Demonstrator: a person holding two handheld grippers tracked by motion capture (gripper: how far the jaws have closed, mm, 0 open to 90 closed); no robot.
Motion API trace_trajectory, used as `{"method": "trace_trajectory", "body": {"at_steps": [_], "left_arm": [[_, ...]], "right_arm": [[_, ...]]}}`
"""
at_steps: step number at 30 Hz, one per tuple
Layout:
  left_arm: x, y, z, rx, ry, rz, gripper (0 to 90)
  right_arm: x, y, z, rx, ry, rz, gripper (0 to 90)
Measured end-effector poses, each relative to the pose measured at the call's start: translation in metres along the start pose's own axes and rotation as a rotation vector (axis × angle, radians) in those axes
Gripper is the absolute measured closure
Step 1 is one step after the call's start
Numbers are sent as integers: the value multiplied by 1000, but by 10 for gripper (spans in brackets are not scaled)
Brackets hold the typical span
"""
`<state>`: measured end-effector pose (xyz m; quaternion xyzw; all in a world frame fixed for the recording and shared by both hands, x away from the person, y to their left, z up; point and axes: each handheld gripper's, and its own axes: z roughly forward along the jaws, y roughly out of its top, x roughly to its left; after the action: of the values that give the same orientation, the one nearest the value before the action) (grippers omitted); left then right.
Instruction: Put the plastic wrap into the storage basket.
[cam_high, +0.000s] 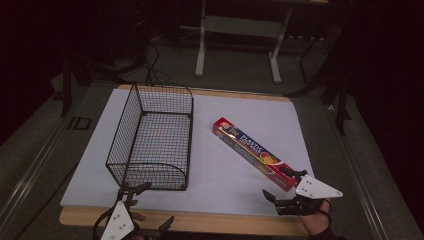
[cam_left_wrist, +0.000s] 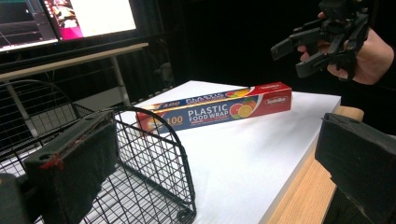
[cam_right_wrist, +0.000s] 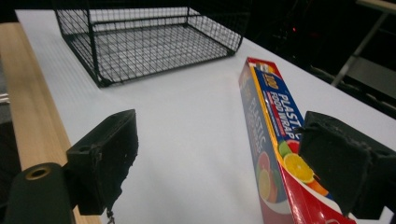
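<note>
A red and blue plastic food wrap box lies diagonally on the white board, right of an empty black wire basket. My right gripper is open at the box's near end, one jaw beside it. In the right gripper view the box runs past the right pad and the jaws of my right gripper stand wide apart over bare board. My left gripper is open at the table's front edge, just below the basket's near corner. In the left gripper view, my left gripper frames the basket and the box.
The white board rests on a wooden tabletop whose edge shows along the front. A metal desk frame and cables lie on the floor beyond. Monitors glow in the left gripper view. A hand holds the right gripper there.
</note>
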<state>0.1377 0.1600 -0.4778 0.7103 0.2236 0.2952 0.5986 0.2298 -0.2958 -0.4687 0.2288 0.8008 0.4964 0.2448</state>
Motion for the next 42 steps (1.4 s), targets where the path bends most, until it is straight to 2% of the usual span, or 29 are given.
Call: {"method": "trace_trajectory", "body": {"at_steps": [3, 6, 7, 8, 9, 10, 11, 13, 18, 19, 20, 22, 24, 25, 28, 31, 32, 33, 34, 35, 40, 42], "left_arm": [[0, 0, 0, 1, 5, -1, 3], [1, 0, 1, 5, 5, -7, 3], [1, 0, 1, 5, 4, -7, 3], [1, 0, 1, 5, 2, -8, 3], [0, 0, 1, 4, 0, -6, 3], [0, 0, 1, 3, -2, -3, 3], [0, 0, 1, 3, -4, -1, 3], [-1, 0, 1, 2, -8, 2, 3], [-1, 1, 1, -2, -10, 6, 3], [-1, 1, 1, -3, -12, 6, 3], [-1, 1, 1, -8, -16, 3, 3], [-1, 1, 1, -10, -20, 3, 3], [-2, 1, 1, -9, -20, 5, 3], [-2, 1, 1, -10, -20, 6, 2], [-2, 1, 1, -8, -22, 8, 3], [-2, 1, 1, -15, -30, 3, 3], [-1, 1, 1, -12, -30, 2, 3], [-2, 1, 1, -10, -31, 2, 3], [-2, 1, 1, -12, -32, 2, 2], [-2, 1, 1, -12, -32, 2, 2], [-2, 1, 2, -4, -34, 9, 3], [-2, 1, 2, -2, -36, 12, 3]], "right_arm": [[-5, -2, 0, -12, -14, 19, 135], [-8, -3, 0, -27, -37, 2, 135], [-10, -4, 1, -16, -45, -28, 136], [-12, -4, 5, 25, -37, -76, 160], [-12, -4, 5, 25, -37, -76, 160], [-16, -6, 9, 58, -30, -100, 163], [-16, -6, 9, 58, -30, -100, 163], [-21, -9, 15, 101, -6, -64, 167], [-29, -7, 18, 136, -21, -73, 190], [-34, -6, 20, 158, -6, -51, 189], [-34, -6, 20, 158, -6, -51, 189], [-40, -5, 22, 195, 4, -2, 152], [-42, -5, 24, 212, 1, 12, 132], [-45, -6, 28, 246, -11, 18, 112], [-50, -6, 33, 287, -28, 19, 101], [-54, -4, 38, 324, -70, -4, 95], [-59, -3, 43, 360, -57, -2, 95], [-59, -3, 43, 360, -57, -2, 95], [-65, -3, 47, 390, -48, 15, 96], [-65, -3, 47, 390, -48, 15, 96], [-76, -4, 57, 470, -48, 29, 100], [-80, -5, 64, 516, -22, 46, 103]]}}
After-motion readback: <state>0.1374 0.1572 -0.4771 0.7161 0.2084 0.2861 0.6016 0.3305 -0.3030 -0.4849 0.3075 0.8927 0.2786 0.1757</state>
